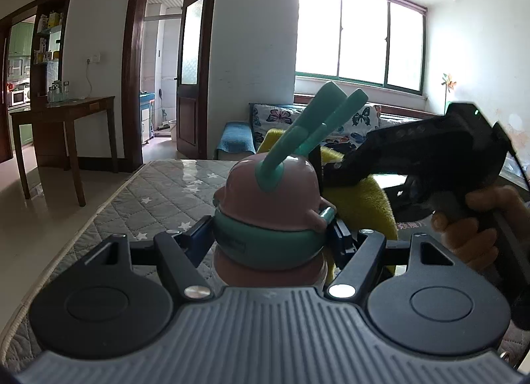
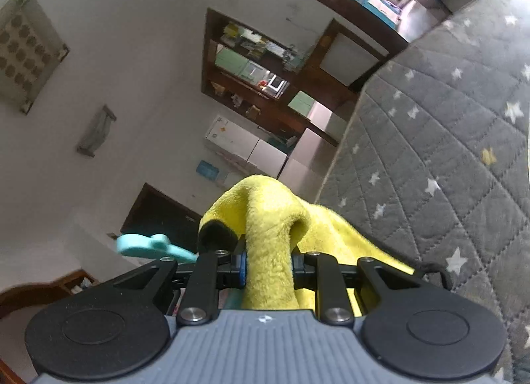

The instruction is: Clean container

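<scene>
pink and teal plastic fills the middle of our left wrist view: the container (image 1: 268,205), a rounded pink bottle with a teal collar and two teal leaf-shaped handles (image 1: 318,116) rising from its lid, sits upright between the fingers of our left gripper (image 1: 270,238), which are closed on its teal collar from both sides. it is held above the grey quilted cover (image 1: 159,192) with white stars.

only this view shows the container's body. it also shows our right gripper (image 1: 427,149) from outside, a black tool coming in from the right with a hand (image 1: 477,218) around its grip, and the yellow cloth (image 1: 367,205) pressed just beside the container's right flank. a bright window (image 1: 361,36), a butterfly-print cushion (image 1: 275,116) and a dark wooden table (image 1: 66,112) stand behind.

our right wrist view is rolled over, so the room looks tipped. here we see what the other hides: the right gripper's (image 2: 268,268) fingers are clamped tight on a bunched fold of the yellow cloth (image 2: 265,218), which humps up over them. of the container only one teal handle tip (image 2: 145,245) shows, at the left. the starred cover (image 2: 447,139) fills the right side.

we can read no brand or label; small print on the teal collar is too blurred.
</scene>
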Demonstrator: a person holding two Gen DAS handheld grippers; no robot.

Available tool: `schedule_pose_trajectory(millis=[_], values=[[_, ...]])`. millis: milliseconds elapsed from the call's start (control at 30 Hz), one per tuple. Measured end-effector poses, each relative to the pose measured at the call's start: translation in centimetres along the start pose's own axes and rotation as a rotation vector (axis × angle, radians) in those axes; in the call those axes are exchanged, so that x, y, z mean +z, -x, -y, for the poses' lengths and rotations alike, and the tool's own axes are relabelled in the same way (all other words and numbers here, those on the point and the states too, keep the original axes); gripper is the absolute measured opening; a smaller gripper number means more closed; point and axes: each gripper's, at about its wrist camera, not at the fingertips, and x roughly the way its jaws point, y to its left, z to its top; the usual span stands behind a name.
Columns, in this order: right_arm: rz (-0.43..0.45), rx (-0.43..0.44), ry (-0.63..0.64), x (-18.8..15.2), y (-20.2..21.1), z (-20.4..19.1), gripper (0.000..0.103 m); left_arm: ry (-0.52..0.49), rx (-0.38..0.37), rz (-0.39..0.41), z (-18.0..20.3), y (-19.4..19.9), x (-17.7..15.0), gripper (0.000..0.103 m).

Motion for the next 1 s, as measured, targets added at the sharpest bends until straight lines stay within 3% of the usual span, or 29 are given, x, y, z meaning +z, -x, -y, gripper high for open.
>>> schedule_pose_trajectory(millis=[300,633,800,1000], values=[[-0.028,-0.064,-0.100,-0.7,-1.9,4.2,0.021,-0.002,0.003,0.006,0.4,0.1,-0.5,0.072],[-0.116,-0.225,-0.059,-2.9,-2.9,6.6,0.021,0.001,0.041,0.012,1.0,0.2,-0.7,0.072],[-0.130,-0.251,-0.023,-3.8,-2.5,6.6,0.021,0.056,0.096,0.009,1.5,0.2,-0.8,0.072],[-0.130,-0.277,0.027,-4.6,-2.1,5.5,0.021,0.068,0.228,0.020,3.7,0.7,-0.7,0.072]])
